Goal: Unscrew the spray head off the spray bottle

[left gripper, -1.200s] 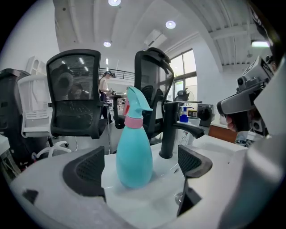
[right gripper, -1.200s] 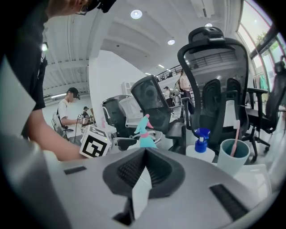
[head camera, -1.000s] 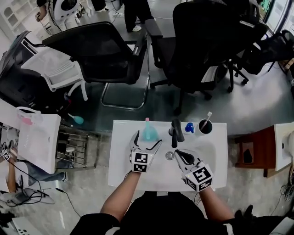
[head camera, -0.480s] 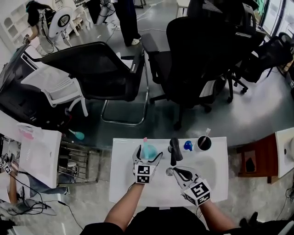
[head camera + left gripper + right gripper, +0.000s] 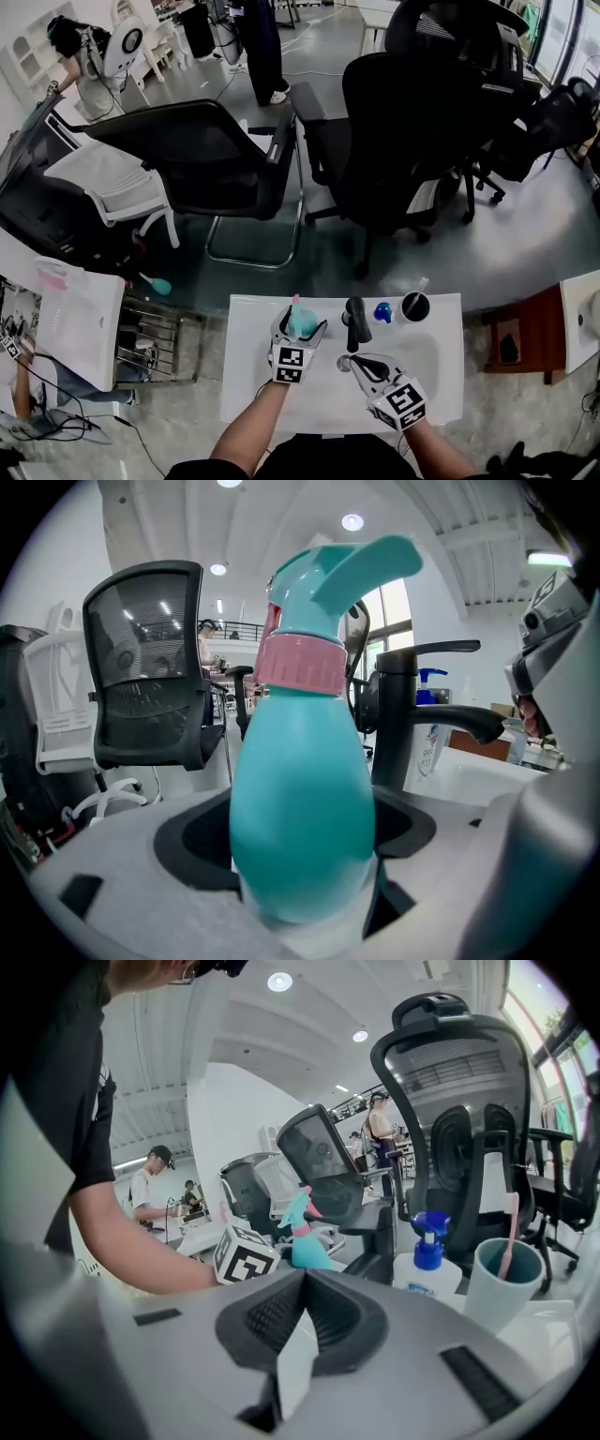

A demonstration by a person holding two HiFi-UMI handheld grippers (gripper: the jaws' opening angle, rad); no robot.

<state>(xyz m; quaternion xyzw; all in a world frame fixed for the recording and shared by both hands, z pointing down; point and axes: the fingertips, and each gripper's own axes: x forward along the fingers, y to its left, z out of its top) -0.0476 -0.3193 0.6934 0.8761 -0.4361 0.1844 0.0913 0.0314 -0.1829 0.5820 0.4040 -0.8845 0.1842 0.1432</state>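
Observation:
A teal spray bottle (image 5: 302, 320) with a pink collar (image 5: 300, 663) and teal spray head (image 5: 330, 578) stands upright on the white sink counter (image 5: 253, 375), left of the black faucet (image 5: 354, 321). My left gripper (image 5: 301, 324) reaches around the bottle's body (image 5: 300, 827); its jaws are closing, with the bottle between them and no firm press visible. My right gripper (image 5: 354, 362) hovers over the basin in front of the faucet, shut and empty. From the right gripper (image 5: 291, 1372) view, the bottle (image 5: 302, 1241) shows beyond the left marker cube.
A blue-topped pump bottle (image 5: 383, 311) and a dark cup (image 5: 413, 306) holding a toothbrush stand right of the faucet. Black office chairs (image 5: 403, 122) crowd the floor beyond the counter. A wire rack (image 5: 155, 323) and a white cabinet (image 5: 70, 314) sit to the left.
The left gripper's jaws have drawn in closer around the bottle. The right gripper has drifted slightly nearer and left over the basin. The head view has shifted.

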